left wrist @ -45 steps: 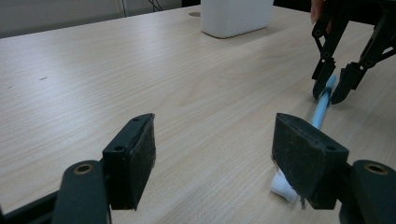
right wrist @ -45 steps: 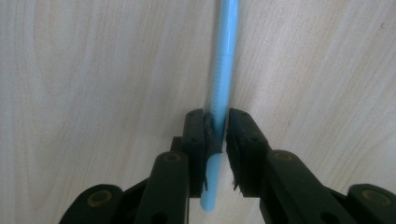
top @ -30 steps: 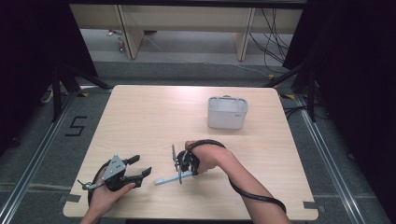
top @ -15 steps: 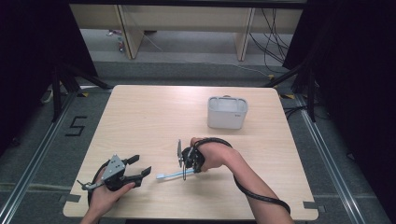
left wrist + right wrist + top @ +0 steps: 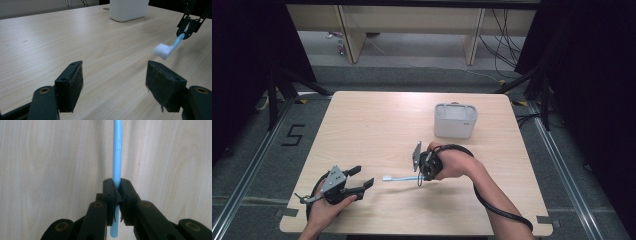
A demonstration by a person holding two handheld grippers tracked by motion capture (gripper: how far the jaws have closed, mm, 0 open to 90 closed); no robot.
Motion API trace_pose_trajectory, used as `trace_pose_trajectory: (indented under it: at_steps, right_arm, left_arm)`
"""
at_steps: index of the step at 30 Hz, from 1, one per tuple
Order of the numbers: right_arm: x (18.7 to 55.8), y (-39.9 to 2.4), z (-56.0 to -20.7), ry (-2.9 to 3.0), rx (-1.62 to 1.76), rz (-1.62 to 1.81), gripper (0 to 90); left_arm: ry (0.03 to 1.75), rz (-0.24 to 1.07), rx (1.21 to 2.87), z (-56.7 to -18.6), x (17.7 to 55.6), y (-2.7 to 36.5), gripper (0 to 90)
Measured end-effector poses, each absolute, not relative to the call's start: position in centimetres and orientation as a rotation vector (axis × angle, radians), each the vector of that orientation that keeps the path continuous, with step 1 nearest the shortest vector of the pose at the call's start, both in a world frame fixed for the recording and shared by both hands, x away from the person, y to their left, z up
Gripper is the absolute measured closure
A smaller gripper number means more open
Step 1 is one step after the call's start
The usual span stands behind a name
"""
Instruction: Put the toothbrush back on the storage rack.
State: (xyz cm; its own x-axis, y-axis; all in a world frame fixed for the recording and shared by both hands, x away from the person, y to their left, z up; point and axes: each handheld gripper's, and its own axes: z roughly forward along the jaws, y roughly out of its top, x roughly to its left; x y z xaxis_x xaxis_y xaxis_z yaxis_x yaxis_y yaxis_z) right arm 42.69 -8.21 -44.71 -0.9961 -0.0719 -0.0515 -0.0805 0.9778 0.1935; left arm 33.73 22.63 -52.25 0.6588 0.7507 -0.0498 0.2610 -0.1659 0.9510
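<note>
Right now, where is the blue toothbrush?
In the high view the toothbrush is clamped in the right gripper near the table's middle, head pointing left, in front of the white holder.

A pale wooden surface [image 5: 377, 120] is standing on a grey floor [image 5: 412, 75], dark curtains [image 5: 242, 60] are hanging at both sides, and cables [image 5: 504, 30] are trailing behind.

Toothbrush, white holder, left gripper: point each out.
toothbrush [image 5: 117, 150], right gripper view, on the blue handle.
white holder [image 5: 454, 126], high view, on its front wall.
left gripper [image 5: 113, 83], left gripper view, midway between the open jaws.
</note>
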Motion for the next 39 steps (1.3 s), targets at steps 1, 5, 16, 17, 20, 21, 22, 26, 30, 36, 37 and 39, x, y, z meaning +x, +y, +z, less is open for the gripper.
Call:
trace_pose_trajectory:
  at_steps: [1, 5, 16, 17, 20, 21, 22, 26, 30, 36, 37, 39]
  right_arm:
    - [42.8, -8.7, -44.6, 3.069, -0.083, 0.325, 84.1]
    - [42.8, -9.6, -44.6, 3.053, -0.034, 0.366, 84.0]
    - [42.3, -11.6, -44.6, 3.0, 0.14, 0.575, 84.0]
    - [42.3, -11.7, -44.7, 2.997, 0.154, 0.594, 84.0]
    - [42.3, -12.6, -44.9, 2.955, 0.147, 0.73, 84.0]
    - [42.3, -12.6, -44.9, 2.955, 0.147, 0.73, 84.0]
    - [42.2, -12.8, -44.9, 2.959, 0.185, 0.765, 84.0]
    - [42.0, -14.0, -45.1, 2.919, 0.261, 0.874, 84.0]
    - [42.0, -14.6, -45.2, 2.864, 0.276, 0.954, 84.0]
    - [41.6, -15.2, -45.4, 2.805, 0.329, 1.045, 84.0]
    - [41.6, -15.3, -45.5, 2.805, 0.343, 1.059, 84.0]
    - [41.5, -15.4, -45.6, 2.782, 0.353, 1.098, 84.1]
  left_arm:
    - [0.822, 0.534, 1.733, -52.2, 33.7, 22.6, 29.4]
    - [0.818, 0.536, 1.744, -52.2, 33.7, 22.6, 29.4]
    - [0.815, 0.541, 1.738, -52.2, 33.5, 22.6, 29.5]
    - [0.816, 0.54, 1.736, -52.2, 33.5, 22.6, 29.5]
    - [0.816, 0.541, 1.737, -52.2, 33.5, 22.6, 29.5]
    - [0.815, 0.542, 1.737, -52.2, 33.5, 22.6, 29.5]
    - [0.817, 0.54, 1.736, -52.2, 33.5, 22.6, 29.5]
    - [0.822, 0.534, 1.73, -52.2, 33.6, 22.6, 29.5]
    - [0.821, 0.538, 1.731, -52.2, 33.6, 22.6, 29.5]
    - [0.822, 0.535, 1.732, -52.2, 33.6, 22.6, 29.5]
    - [0.819, 0.536, 1.736, -52.2, 33.6, 22.6, 29.5]
    - [0.82, 0.539, 1.738, -52.2, 33.5, 22.6, 29.5]
